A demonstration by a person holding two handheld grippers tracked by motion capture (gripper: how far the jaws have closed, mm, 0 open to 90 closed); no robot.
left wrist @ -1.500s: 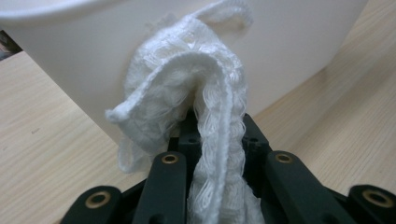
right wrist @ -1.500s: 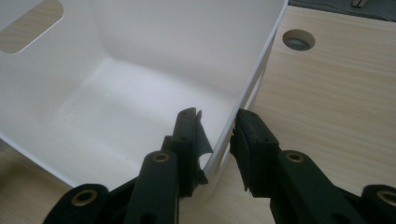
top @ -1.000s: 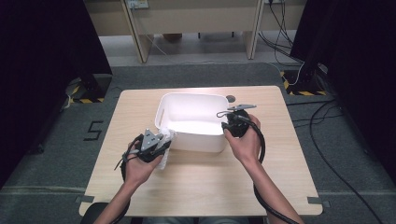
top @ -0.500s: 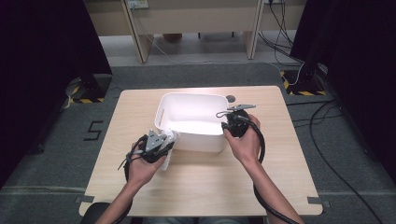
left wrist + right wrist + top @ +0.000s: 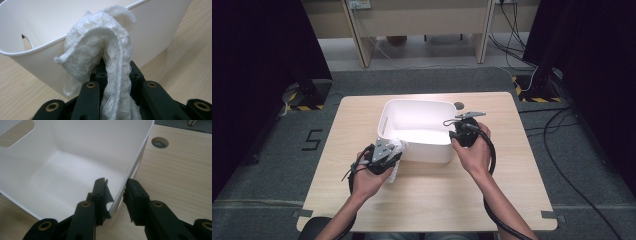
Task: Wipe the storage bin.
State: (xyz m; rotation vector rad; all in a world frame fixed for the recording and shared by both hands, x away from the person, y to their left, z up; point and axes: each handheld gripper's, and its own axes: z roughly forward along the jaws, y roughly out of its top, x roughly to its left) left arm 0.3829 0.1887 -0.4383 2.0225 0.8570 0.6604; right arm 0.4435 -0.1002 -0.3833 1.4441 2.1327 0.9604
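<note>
Little had moved as the left gripper clamped a white cloth at the bin's near-left corner, ready to lift it in, while the right gripper pinched the rim.

A light wooden desk stands on grey carpet, with a round cable hole near its far edge. Black curtains hang at both sides. Beyond the desk, pale wooden furniture lines the back, cables trailing past it. Yellow-and-black striped tape marks the floor, and a "5" is taped left of the desk.
</note>
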